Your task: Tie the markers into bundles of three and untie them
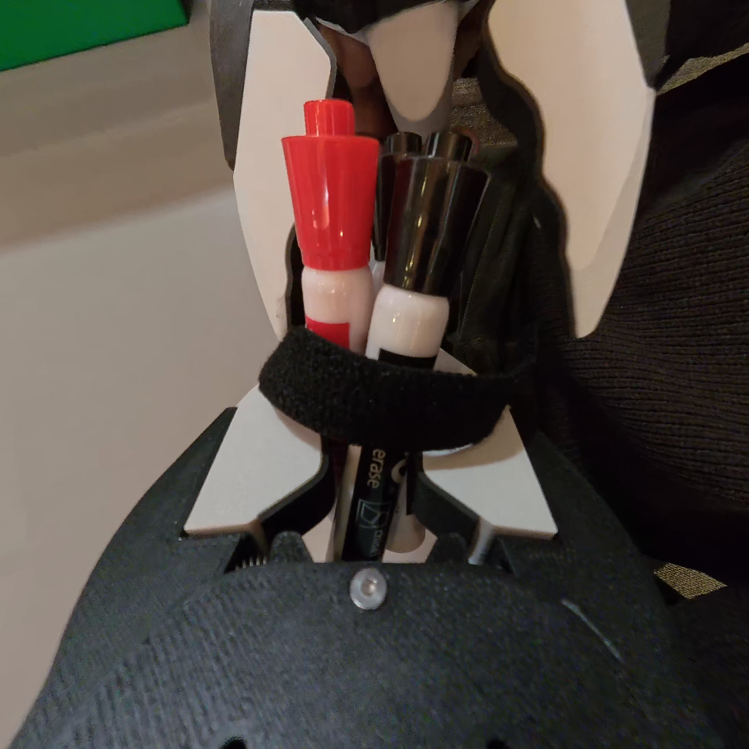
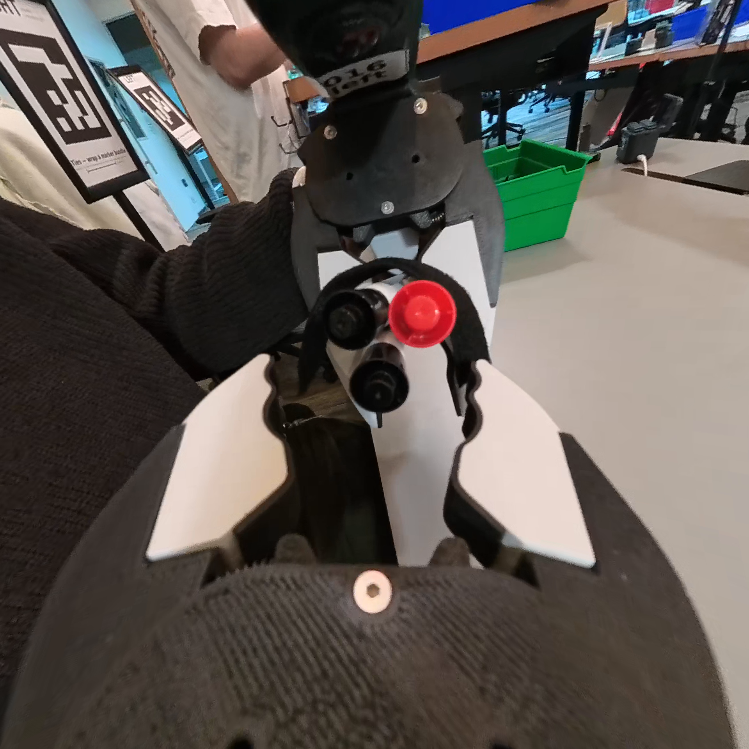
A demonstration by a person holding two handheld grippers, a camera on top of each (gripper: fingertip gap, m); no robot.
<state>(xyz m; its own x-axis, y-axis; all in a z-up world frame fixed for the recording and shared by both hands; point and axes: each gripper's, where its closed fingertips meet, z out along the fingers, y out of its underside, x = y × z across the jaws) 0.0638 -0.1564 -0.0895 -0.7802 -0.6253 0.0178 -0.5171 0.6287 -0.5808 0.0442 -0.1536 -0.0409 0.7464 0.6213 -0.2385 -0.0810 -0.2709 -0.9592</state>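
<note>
Three markers, one with a red cap and two with black caps, stick forward out of my left gripper, which is shut on their barrels. A black velcro strap loops loosely around them just past the fingers. In the right wrist view the caps point at the camera: the red cap and the two black caps. The strap arches over them with both ends hanging. My right gripper is open and empty, with one finger on each side of the bundle.
The bundle hangs at the near edge of a light grey table. A green bin stands on the table behind the left gripper. Framed signs on stands, a person in white and a black sleeve are on the left. The grippers' ends are close to 5 cm from one another.
</note>
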